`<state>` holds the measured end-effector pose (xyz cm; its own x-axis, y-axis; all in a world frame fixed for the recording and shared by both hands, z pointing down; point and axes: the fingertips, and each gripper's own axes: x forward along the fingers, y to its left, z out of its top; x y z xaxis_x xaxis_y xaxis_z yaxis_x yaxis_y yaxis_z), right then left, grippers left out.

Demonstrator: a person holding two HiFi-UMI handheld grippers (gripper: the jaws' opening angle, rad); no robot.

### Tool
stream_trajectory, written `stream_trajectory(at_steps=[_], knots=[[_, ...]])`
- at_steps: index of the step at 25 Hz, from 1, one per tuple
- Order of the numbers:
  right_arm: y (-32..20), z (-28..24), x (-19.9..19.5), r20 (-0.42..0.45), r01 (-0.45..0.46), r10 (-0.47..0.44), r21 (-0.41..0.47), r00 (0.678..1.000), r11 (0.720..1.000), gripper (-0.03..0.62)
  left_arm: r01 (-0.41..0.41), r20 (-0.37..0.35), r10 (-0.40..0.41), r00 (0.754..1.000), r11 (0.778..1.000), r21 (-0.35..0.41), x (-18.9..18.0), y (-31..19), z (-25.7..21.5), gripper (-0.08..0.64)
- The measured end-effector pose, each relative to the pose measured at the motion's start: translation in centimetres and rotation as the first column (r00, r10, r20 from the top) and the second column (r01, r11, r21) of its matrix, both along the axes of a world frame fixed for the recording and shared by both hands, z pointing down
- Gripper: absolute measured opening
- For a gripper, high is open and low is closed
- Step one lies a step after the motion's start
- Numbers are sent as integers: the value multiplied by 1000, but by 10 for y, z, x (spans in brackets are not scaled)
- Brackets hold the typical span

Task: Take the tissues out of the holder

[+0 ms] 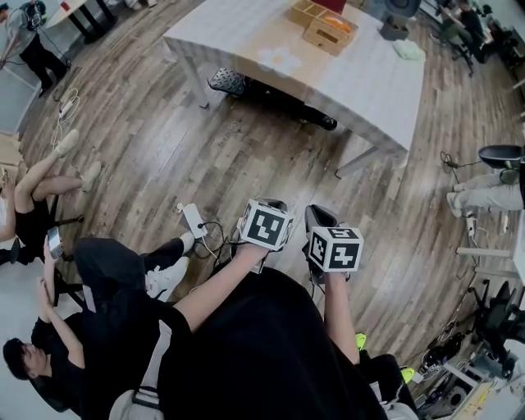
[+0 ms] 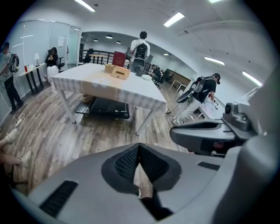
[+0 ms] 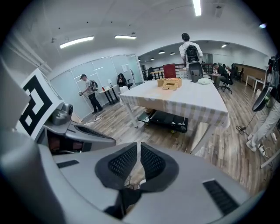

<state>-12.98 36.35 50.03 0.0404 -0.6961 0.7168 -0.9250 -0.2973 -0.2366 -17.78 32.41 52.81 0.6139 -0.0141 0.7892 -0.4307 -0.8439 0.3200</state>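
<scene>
A floor of grey-brown wooden planks [image 1: 246,156] fills most of the head view. At its far side stands a long bench draped in a pale striped cloth [image 1: 361,78]. Under the bench sits a low black trolley [image 2: 103,107].

Both tongs are held side by side over the bare floor, well apart from the bench, and each carries a cube with black-and-white square markers. The left tongs [image 2: 139,151] are drawn together, with the ribbed black pads meeting at the tip and nothing between them. The right tongs [image 3: 138,153] are likewise closed down to a hairline slit, and they are empty.

The task's thing stays out on the bench. The light wooden box-shaped tissue holder [image 1: 330,34] rests near the far end of the cloth, and there is a slot in its top. At this distance I cannot tell whether any tissue shows in the slot. Just beside it, further back, lies a second light wooden box with an open top [image 1: 306,11]. What it contains is too small to make out. A dark red box [image 2: 119,58] stands upright behind the two. A small pale soft bundle [image 1: 408,49] lies on the cloth apart from the boxes.

A white power strip with a dark cable [image 1: 194,220] lies on the floor to the left of the tongs.
</scene>
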Motion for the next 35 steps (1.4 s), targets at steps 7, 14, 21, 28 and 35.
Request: stream_trajectory(at_steps=[7,14,21,28,35], knots=[[-42,1,7,0,25,-25,-9,1000,1000,18,-10,7,10,1000,1000,-8,7,-39,3,0],[-78,3,4,2,42,-42,-35,999,998,18,-26,-7,26,1000,999,-42,12,-71,5,0],[-94,8,2,-25,53,-55,-65,998,996,18,-35,-4,35,999,998,-58,17,-91,9,0],[-112,13,25,-1,56,-56,-63,998,996,20,-28,16,29,999,997,-70,36,-109,19,0],[-148,10,69,-4,76,-76,-43,997,996,20,-12,20,13,1000,998,-66,75,-140,20,0]])
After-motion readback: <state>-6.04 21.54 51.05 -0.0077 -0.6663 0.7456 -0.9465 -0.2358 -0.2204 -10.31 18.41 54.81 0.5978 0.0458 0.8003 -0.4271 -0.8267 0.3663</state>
